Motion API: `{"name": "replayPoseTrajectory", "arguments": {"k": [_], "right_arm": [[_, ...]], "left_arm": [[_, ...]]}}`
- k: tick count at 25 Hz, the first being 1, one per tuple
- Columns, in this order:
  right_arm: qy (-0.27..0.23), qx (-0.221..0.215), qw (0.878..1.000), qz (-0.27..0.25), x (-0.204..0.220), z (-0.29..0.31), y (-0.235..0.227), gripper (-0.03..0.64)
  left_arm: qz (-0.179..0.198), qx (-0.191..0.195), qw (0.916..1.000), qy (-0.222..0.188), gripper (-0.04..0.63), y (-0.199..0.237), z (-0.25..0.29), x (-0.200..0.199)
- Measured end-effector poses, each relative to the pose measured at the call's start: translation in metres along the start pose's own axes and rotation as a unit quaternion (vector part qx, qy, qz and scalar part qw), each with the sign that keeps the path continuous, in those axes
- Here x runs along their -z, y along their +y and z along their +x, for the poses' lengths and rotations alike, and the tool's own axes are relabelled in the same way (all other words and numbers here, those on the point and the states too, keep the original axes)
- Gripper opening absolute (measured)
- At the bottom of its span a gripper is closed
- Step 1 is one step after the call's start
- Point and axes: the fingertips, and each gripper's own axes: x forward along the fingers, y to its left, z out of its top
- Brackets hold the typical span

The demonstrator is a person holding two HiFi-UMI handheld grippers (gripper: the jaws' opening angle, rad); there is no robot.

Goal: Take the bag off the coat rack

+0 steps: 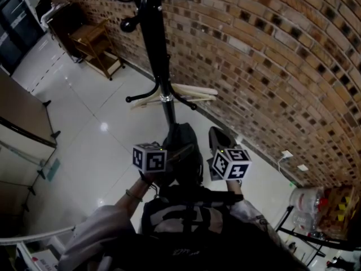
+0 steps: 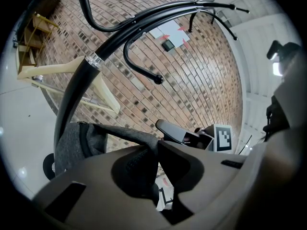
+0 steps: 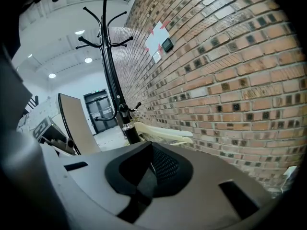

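Head view first: the bag (image 1: 183, 151) hangs low between my two grippers, right in front of the coat rack (image 1: 153, 33) pole and close to my body. Left gripper view is the clear one: my left gripper (image 2: 144, 169) is pinching the bag's dark strap (image 2: 122, 137), and the grey body of the bag sags down to the left, just beside the pole. Can't tell if it's actually touching the pole. The curved hook (image 2: 144, 71) above it is bare. My right gripper (image 3: 146, 176) has its jaws pressed together with nothing between them, and it sits just to the right of the bag. Room-wise, the brick wall (image 1: 271, 55) runs along the right side and behind the rack, so that side is tight. A pale wooden hanger (image 1: 186, 92) sticks out from a low arm of the rack toward the wall. On the left there's glossy white floor (image 1: 96, 134), with a table edge (image 1: 22, 109) and a wooden shelf (image 1: 96, 47) well apart from the bag.
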Motion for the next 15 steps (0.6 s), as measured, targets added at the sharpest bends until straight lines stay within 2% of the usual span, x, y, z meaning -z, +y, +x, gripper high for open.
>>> {"name": "replayPoseTrajectory", "arguments": {"k": [15], "right_arm": [[0.006,0.008,1.0,-0.004,0.0051,-0.0017,-0.0028,-0.011]], "left_arm": [[0.014,0.001,0.9998,0.01,0.041,-0.0057,0.002,0.0015]]}}
